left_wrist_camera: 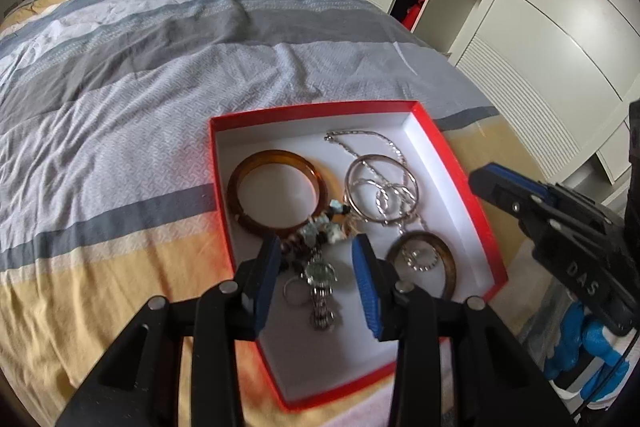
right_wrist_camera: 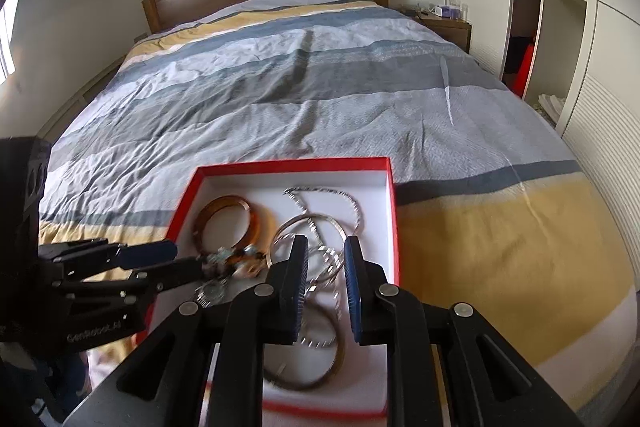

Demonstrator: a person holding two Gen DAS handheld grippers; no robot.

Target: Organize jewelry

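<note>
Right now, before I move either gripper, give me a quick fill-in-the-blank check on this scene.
1. The jewelry lies in a box whose outside is ____.
2. The box rests on a striped ____.
3. The amber bangle lies to the ____ of the silver bangle in the left wrist view.
4. Between the left gripper fingers lies a silver ____.

Missing: red; bed; left; watch

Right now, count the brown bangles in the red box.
2: a large amber bangle at the box's far left, a darker brown bangle near right. Another may hide under the tangled jewelry.

My left wrist camera looks steeply down, close over the red box (left_wrist_camera: 494, 259). My right does likewise. Both share the bed (right_wrist_camera: 320, 99) toward twelve o'clock.
</note>
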